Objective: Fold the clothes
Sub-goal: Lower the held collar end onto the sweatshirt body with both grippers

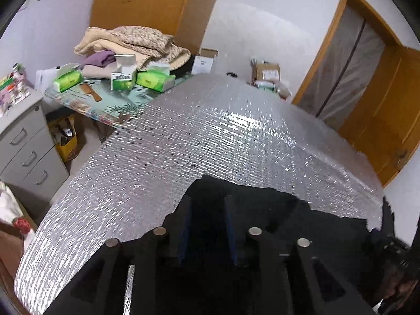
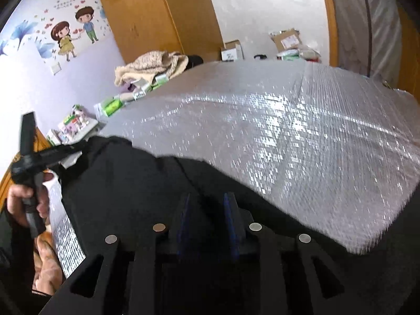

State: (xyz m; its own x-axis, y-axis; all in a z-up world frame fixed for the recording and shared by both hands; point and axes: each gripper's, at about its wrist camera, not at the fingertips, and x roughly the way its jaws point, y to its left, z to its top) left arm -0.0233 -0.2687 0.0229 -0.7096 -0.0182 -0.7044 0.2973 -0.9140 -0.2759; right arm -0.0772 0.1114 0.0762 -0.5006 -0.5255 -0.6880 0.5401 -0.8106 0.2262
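Note:
A black garment (image 1: 262, 210) lies on a silver quilted mat (image 1: 210, 131) at the near edge. My left gripper (image 1: 207, 204) is over its left part, jaws apart, with dark cloth below the gap and nothing pinched. In the right wrist view the garment (image 2: 126, 183) spreads across the near left. My right gripper (image 2: 207, 202) hovers over it, also open. The left gripper (image 2: 76, 148) appears there too, held by a hand (image 2: 21, 199), its tip at the garment's far left corner.
Left of the mat (image 2: 288, 131), a side table holds green tissue packs (image 1: 68, 78) and a pile of blankets (image 1: 131, 44). A grey drawer cabinet (image 1: 23, 144) stands at the far left. Cardboard boxes (image 1: 265, 72) sit beyond the mat, with a wooden door (image 1: 380, 110) at the right.

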